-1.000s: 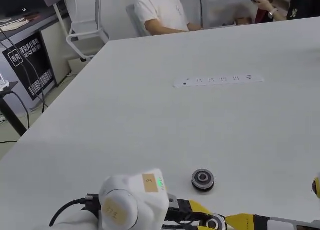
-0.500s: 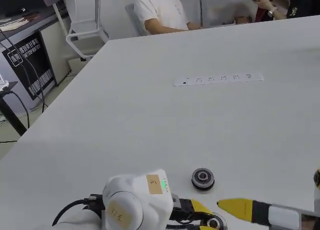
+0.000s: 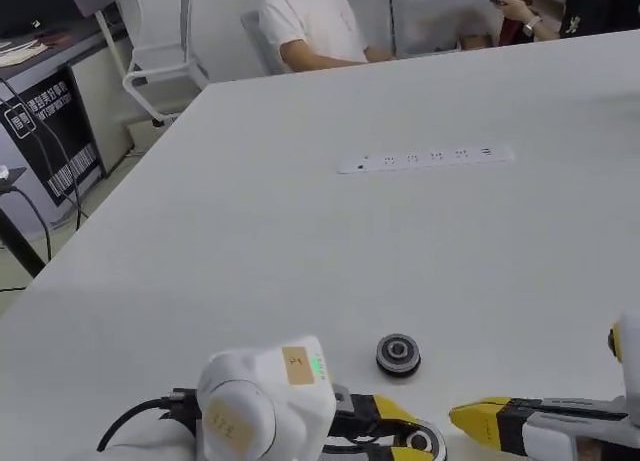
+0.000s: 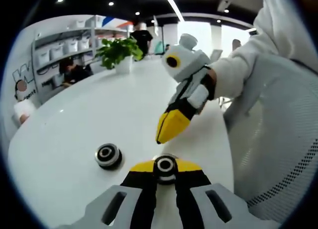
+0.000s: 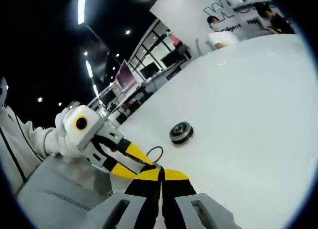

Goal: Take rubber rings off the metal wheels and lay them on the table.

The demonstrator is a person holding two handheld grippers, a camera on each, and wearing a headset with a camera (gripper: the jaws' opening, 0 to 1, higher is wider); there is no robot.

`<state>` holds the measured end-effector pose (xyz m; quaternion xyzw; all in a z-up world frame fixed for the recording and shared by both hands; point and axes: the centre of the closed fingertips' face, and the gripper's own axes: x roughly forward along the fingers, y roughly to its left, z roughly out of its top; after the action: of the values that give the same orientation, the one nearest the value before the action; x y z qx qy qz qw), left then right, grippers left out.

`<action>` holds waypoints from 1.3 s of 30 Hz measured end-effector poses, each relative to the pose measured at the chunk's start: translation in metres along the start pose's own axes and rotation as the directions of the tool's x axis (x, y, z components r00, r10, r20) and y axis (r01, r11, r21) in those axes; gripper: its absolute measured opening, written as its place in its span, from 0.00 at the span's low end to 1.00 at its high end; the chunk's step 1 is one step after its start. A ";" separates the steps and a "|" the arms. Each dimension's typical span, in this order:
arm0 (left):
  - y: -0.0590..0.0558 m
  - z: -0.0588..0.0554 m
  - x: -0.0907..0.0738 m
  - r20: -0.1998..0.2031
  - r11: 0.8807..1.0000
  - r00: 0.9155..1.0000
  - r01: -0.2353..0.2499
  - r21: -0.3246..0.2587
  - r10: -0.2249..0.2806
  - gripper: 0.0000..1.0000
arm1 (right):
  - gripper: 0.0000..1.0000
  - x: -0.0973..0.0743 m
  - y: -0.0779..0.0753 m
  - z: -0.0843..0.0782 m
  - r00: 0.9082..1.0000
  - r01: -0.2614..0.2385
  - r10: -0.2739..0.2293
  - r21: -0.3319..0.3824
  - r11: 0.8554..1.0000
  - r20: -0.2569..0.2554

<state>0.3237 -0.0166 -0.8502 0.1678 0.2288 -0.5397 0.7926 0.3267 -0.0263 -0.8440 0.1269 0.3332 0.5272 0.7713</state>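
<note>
Left tool [image 4: 165, 165] pinching one metal wheel [image 4: 165, 169] close to the surface's [image 3: 300, 241] near edge | right tool [image 5: 160, 172] jaws pressed together, tip just right of that wheel | second wheel [image 3: 398, 353] lies flat just beyond, apart | open surface from there to the far power strip [image 3: 425, 159]

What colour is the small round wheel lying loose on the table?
The loose wheel is black with a silvery centre; clearest in the left gripper view.

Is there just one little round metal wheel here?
No, the left gripper view shows two: one black-rimmed metal wheel lies on the white table, and a second wheel sits clamped in the left gripper.
</note>
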 end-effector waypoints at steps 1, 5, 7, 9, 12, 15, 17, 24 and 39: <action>0.000 0.000 0.000 0.001 1.000 1.000 0.000 -0.002 0.000 0.13 | 0.00 0.001 -0.001 -0.002 1.000 0.008 -0.008 -0.039 0.999 -0.015; 0.001 0.000 0.000 0.002 1.000 1.000 0.001 -0.002 -0.001 0.13 | 0.00 0.001 -0.006 -0.011 0.996 0.014 -0.026 -0.138 0.990 -0.082; 0.001 0.001 0.000 0.002 1.000 1.000 0.001 -0.001 -0.001 0.13 | 0.00 0.002 -0.008 -0.017 0.992 0.016 -0.040 -0.197 0.980 -0.119; 0.000 0.001 0.000 0.004 1.000 1.000 0.001 -0.001 -0.001 0.13 | 0.04 0.005 -0.003 -0.019 0.991 -0.004 -0.022 -0.200 0.980 -0.130; 0.000 0.001 -0.001 0.005 1.000 1.000 0.001 -0.002 -0.001 0.13 | 0.06 0.007 -0.003 -0.022 0.989 -0.005 -0.034 -0.261 0.965 -0.146; 0.000 0.001 0.000 0.006 1.000 1.000 0.001 -0.003 -0.001 0.13 | 0.07 0.006 -0.002 -0.023 0.987 -0.018 -0.028 -0.283 0.959 -0.159; 0.000 0.001 0.000 0.008 1.000 1.000 0.002 -0.005 -0.002 0.13 | 0.10 0.007 0.001 -0.025 0.986 -0.033 -0.019 -0.310 0.950 -0.165; -0.001 0.000 -0.001 0.011 1.000 1.000 0.001 -0.010 -0.001 0.13 | 0.17 0.015 0.006 -0.026 0.984 -0.054 -0.027 -0.430 0.901 -0.179; 0.000 0.000 -0.002 0.016 1.000 1.000 -0.003 -0.022 0.003 0.13 | 0.00 0.012 -0.005 -0.020 0.980 -0.004 -0.080 -0.414 0.910 -0.184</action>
<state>0.3229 -0.0155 -0.8491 0.1552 0.2280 -0.5374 0.7970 0.3200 -0.0204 -0.8662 -0.0978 0.2917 0.5803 0.7540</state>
